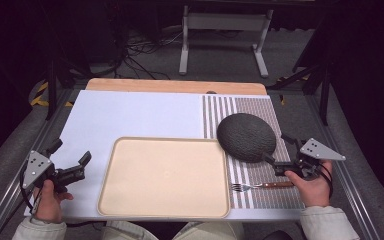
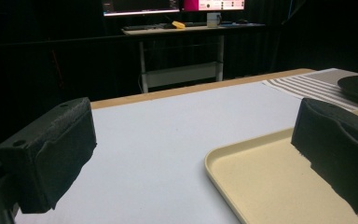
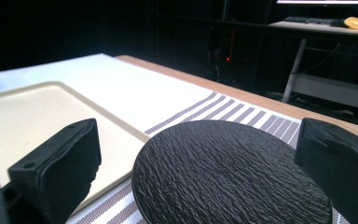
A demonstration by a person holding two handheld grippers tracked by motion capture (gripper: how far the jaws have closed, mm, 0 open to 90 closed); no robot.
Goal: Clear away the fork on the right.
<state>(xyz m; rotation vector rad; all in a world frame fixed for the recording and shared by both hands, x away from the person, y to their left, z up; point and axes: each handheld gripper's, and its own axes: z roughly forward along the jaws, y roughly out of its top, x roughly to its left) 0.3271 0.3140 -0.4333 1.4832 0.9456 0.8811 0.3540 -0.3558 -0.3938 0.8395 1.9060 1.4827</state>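
Black textured plate (image 1: 246, 136) sits on the striped placemat (image 1: 280, 192), directly ahead of the right gripper (image 1: 283, 151), its near rim between that gripper's jaws, no contact visible. Right jaws wide, holding nothing. Fork (image 1: 262, 186) lies on the mat just beside the right hand (image 1: 314, 186). Beige tray (image 1: 163, 177) lies between the two grippers, the plate's edge overhanging its far right corner. Left gripper (image 1: 70, 158) has jaws wide, empty, one jaw over the tray's near left corner.
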